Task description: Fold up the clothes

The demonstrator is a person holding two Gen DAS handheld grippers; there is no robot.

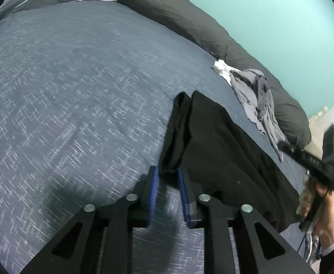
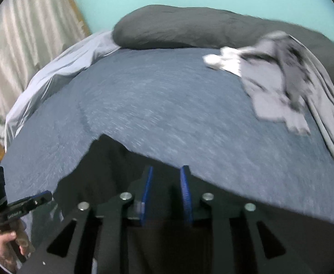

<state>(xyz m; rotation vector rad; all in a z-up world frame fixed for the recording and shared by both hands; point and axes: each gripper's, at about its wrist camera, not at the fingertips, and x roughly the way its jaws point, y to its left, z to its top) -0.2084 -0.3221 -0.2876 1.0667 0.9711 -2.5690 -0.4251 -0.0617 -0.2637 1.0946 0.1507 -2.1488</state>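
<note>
On the near right of the bed (image 1: 75, 80), the black garment (image 1: 224, 141) lies folded. Left tool (image 1: 168, 178) stands narrowly open around its corner; right tool (image 2: 165, 178), narrowly open, hovers above. Snagged cloth could drag the fold apart.

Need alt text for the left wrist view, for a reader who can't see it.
A black garment lies folded on a blue patterned bedspread, one edge between the parted blue pads of the left gripper. Behind it, a heap of grey and white clothes rests against a long dark pillow; the right gripper is at far right.
</note>
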